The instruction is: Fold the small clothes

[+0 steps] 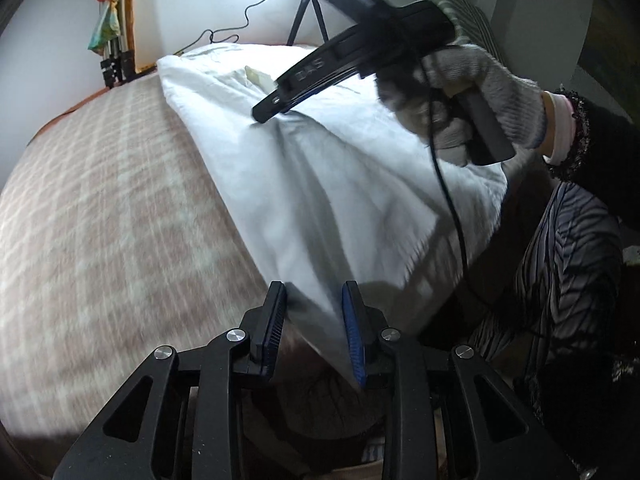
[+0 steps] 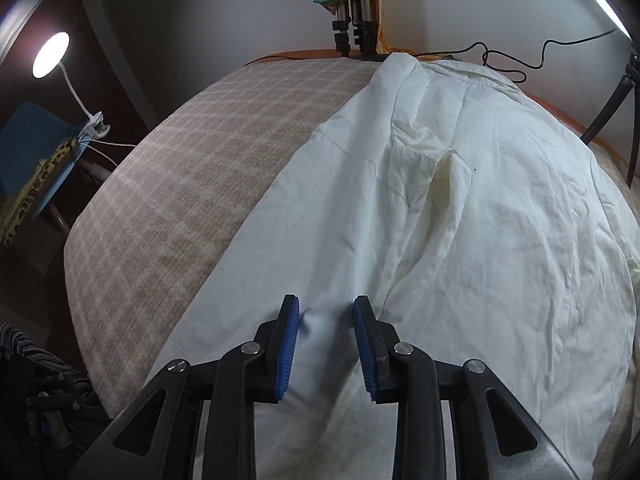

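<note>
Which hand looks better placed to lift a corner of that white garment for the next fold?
Probably the left. The left tool straddles the garment's near edge over the checked blanket, jaws apart. The right tool sits over the middle of the cloth, with no edge to lift.

Left wrist view: set low and close above the near edge of the white garment (image 1: 320,184), facing down and across toward the far wall, with the right gripper (image 1: 264,114) in the upper right. Right wrist view: steeper, closer over the garment, facing the far wall. Shared by both (from different angles): the garment, the checked blanket (image 2: 192,184) at left, the tripod legs (image 2: 354,28) at the far edge.
</note>
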A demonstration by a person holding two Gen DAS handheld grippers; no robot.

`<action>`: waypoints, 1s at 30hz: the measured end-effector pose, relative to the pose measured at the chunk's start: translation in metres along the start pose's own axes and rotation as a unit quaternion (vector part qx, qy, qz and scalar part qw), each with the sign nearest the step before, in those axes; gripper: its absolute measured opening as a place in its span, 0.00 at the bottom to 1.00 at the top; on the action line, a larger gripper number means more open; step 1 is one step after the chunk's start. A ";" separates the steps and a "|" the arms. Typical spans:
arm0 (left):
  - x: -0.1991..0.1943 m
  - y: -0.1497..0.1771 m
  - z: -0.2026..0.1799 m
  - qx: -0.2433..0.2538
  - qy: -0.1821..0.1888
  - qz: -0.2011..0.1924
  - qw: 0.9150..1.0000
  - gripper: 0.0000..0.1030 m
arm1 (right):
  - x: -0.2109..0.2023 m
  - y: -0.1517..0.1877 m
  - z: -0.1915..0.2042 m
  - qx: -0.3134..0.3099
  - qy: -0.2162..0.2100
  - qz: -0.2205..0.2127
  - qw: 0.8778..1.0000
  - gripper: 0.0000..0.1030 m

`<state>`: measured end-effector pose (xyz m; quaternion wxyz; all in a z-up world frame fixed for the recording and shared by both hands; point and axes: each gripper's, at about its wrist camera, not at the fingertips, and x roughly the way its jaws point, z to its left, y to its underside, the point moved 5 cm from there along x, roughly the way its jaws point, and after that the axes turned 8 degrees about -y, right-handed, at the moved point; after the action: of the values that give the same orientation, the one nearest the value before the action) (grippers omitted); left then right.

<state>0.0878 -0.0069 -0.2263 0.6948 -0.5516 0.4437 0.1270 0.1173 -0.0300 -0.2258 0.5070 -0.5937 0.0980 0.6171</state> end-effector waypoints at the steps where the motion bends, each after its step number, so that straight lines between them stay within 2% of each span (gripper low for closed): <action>1: -0.001 0.003 -0.002 0.003 0.000 0.000 1.000 0.25 | -0.003 0.005 0.001 0.001 -0.003 0.000 1.000 0.28; 4: -0.004 0.009 -0.013 0.043 -0.015 0.005 0.999 0.25 | -0.016 0.019 0.003 0.014 -0.013 -0.006 1.000 0.28; 7: -0.009 0.008 -0.014 0.038 -0.010 0.008 0.999 0.25 | -0.034 0.027 -0.001 0.020 -0.007 -0.016 1.000 0.31; 10: -0.019 0.000 -0.015 0.026 -0.001 -0.002 1.000 0.25 | -0.061 0.030 -0.013 0.026 0.018 -0.047 0.998 0.36; 13: -0.034 -0.011 -0.021 0.026 0.002 -0.028 0.999 0.25 | -0.098 0.034 -0.041 0.070 0.034 -0.097 0.992 0.47; 16: -0.042 -0.029 -0.032 0.032 0.013 -0.051 0.998 0.25 | -0.138 0.046 -0.077 0.113 0.064 -0.144 0.981 0.53; 19: -0.040 -0.048 -0.042 0.041 0.029 -0.062 0.997 0.25 | -0.176 0.065 -0.117 0.153 0.102 -0.160 0.970 0.59; 22: -0.033 -0.067 -0.059 0.058 0.046 -0.072 0.995 0.28 | -0.210 0.089 -0.153 0.188 0.136 -0.166 0.959 0.70; 25: -0.023 -0.091 -0.079 0.068 0.069 -0.080 0.992 0.28 | -0.241 0.119 -0.191 0.227 0.175 -0.169 0.943 0.71; 30: -0.001 -0.126 -0.115 0.069 0.117 -0.079 0.988 0.28 | -0.286 0.179 -0.251 0.309 0.208 -0.174 0.912 0.71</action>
<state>0.1163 -0.1526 -0.1429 0.6824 -0.5469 0.4845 -0.0245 0.0803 -0.4410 -0.1429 0.7329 -0.5297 0.2820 0.3206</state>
